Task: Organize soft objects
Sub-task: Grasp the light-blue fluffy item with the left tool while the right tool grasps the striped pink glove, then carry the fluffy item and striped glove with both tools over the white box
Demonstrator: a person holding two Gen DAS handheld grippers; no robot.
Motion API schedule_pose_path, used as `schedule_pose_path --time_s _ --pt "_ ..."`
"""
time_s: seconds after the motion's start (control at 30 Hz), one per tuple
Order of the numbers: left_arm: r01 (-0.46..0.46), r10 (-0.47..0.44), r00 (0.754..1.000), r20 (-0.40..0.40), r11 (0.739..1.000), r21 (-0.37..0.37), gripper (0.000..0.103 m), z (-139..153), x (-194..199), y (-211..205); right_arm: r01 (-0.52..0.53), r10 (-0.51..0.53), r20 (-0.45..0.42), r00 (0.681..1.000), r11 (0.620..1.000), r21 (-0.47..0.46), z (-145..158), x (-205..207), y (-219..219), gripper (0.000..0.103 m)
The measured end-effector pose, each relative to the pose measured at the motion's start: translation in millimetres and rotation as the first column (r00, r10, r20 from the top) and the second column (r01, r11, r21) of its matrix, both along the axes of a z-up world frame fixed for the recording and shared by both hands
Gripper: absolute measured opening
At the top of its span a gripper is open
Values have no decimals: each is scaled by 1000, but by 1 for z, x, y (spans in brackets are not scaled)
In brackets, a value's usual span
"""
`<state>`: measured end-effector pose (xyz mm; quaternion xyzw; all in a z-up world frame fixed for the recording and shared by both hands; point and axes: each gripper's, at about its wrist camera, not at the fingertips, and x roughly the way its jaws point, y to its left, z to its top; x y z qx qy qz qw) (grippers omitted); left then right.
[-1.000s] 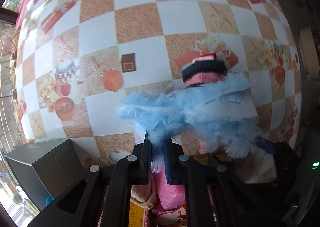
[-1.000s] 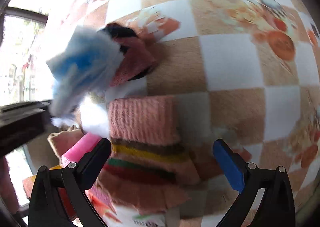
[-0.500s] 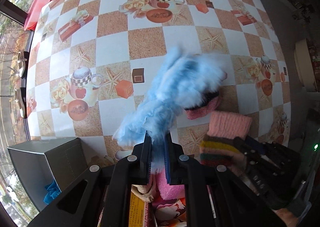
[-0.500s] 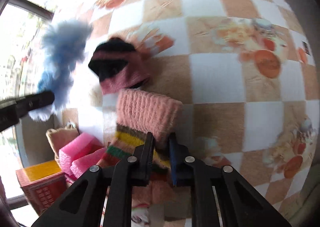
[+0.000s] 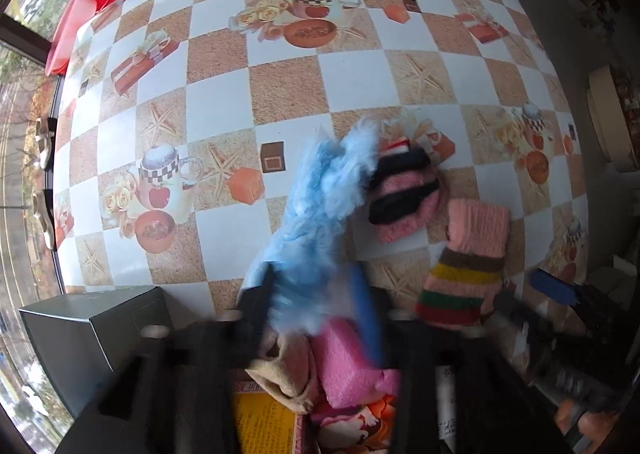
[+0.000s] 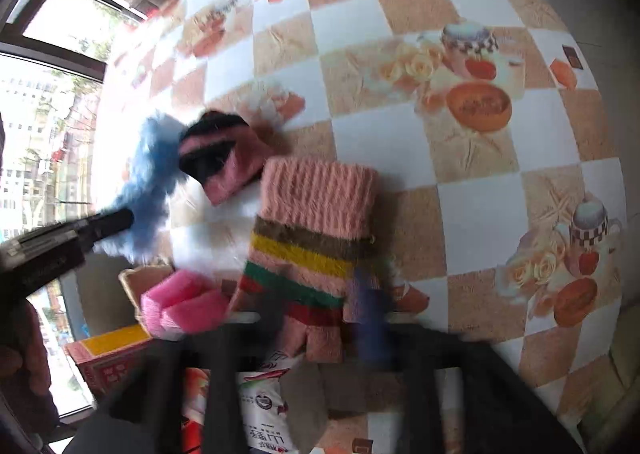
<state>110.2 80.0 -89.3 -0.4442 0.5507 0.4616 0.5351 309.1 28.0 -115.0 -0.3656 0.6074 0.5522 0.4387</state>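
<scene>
A fluffy blue sock [image 5: 320, 206] stands up from between the blurred fingers of my left gripper [image 5: 312, 306], whose jaws are opening around its lower end. Beside it on the checkered tablecloth [image 5: 224, 102] lies a pink-and-black sock [image 5: 404, 194]. A pink sock with coloured stripes [image 6: 312, 222] lies with its toe end between the fingers of my right gripper [image 6: 320, 318]. Those jaws are opening too, and the pads stand off the sock. The left gripper's finger [image 6: 108, 222] shows at the left of the right wrist view, against the blue sock [image 6: 152, 170].
Below the grippers is an open cardboard box [image 5: 260, 414] holding pink sponges [image 5: 352, 366], a beige cloth [image 5: 284, 370] and a printed packet [image 6: 260, 406]. A grey box [image 5: 92, 334] stands at the near left. A red tray [image 5: 68, 34] sits at the table's far left edge.
Half a second ago both grippers were shut on their socks; now both pairs of jaws have spread. The blue sock has swung off the pink-and-black sock. Both views have risen a little.
</scene>
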Motion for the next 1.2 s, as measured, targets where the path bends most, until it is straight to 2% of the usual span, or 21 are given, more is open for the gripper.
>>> schedule_pose_path --time_s 0.03,0.07,0.23,0.33,0.47,0.63,0.67,0.73,0.77,0.8,0.87,0.93,1.03,1.2 --pt "-15 15 1000 3 1000 3 83 -2 -3 3 -9 9 10 1000 1000 23 0 -3 0 90" --pt "-28 28 1000 5 1000 3 83 -5 -5 6 -28 27 26 999 999 44 -2 -9 0 91" --pt "-18 16 999 -41 999 -43 83 -30 -6 21 -140 133 132 982 989 44 -14 -47 11 91" --pt "-16 11 993 -119 999 -36 83 -42 -6 30 -180 168 219 961 983 37 -29 -64 18 91" --pt "-44 39 987 -153 998 -32 83 -54 -16 41 -222 210 290 934 975 11 -47 -80 20 91" --pt "39 -50 983 -176 997 -65 83 -76 -6 47 -234 218 296 930 972 19 -52 -80 20 92" --pt "58 -70 983 -169 995 -77 80 -80 -2 47 -235 219 295 930 972 18 -51 -79 19 89" --pt "86 -101 981 -168 992 -93 57 -84 3 46 -238 219 289 932 971 32 -48 -77 20 74" --pt "94 -105 983 -149 992 -80 32 -81 5 45 -242 220 284 933 969 44 -45 -75 19 50" --pt "97 -107 988 -112 991 -89 28 -80 7 45 -243 221 272 937 969 50 -42 -71 17 33" --pt "103 -113 990 -88 988 -112 24 -78 11 45 -230 217 223 950 973 34 -42 -67 19 26" --pt "136 -148 983 -110 985 -104 24 -74 17 42 -207 198 176 964 978 33 -39 -60 19 25" --pt "154 -158 984 -80 987 -55 24 -54 21 36 -136 129 121 984 989 49 -26 -42 9 24" --pt "120 -119 993 -14 993 13 24 -17 18 27 -50 44 83 996 997 65 -7 -13 -3 24"
